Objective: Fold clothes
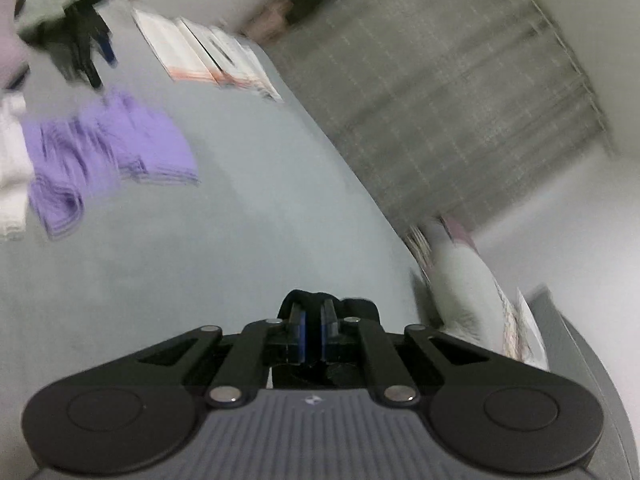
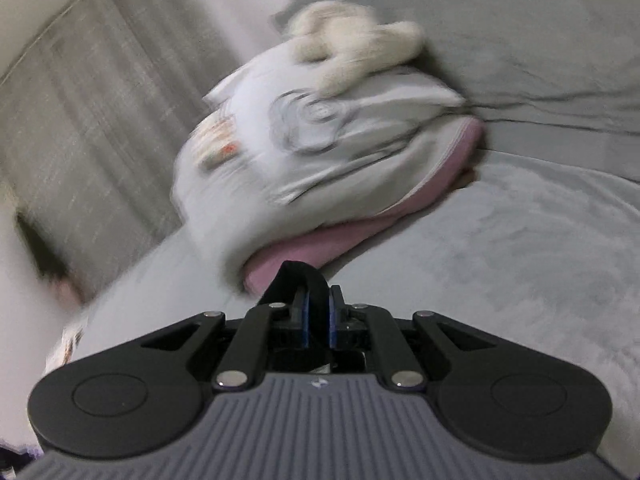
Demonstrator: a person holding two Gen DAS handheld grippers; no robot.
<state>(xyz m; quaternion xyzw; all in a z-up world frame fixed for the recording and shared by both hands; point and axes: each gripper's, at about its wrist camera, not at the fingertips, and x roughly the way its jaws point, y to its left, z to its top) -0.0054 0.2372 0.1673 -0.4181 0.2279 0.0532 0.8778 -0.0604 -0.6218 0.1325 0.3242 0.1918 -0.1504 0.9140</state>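
Observation:
In the left wrist view my left gripper point(image 1: 313, 310) is shut on a bunched fold of a black garment point(image 1: 360, 306), held above the grey bed sheet point(image 1: 248, 208). The right wrist view shows my right gripper point(image 2: 318, 296) shut on a black strip of the same dark garment point(image 2: 298, 274), which loops over its pads. Most of the garment hangs below both grippers, out of sight. A folded purple garment point(image 1: 108, 148) lies on the sheet at the left. Blurred at the top left is the other gripper point(image 1: 100, 70).
White folded clothes point(image 1: 12, 168) lie beside the purple one. Flat white packets point(image 1: 204, 56) sit further back. A white pillow point(image 2: 304, 148) lies on a pink one point(image 2: 320, 240), with a cream plush toy point(image 2: 352, 44) on top. A grey curtain point(image 1: 448, 100) hangs beyond the bed.

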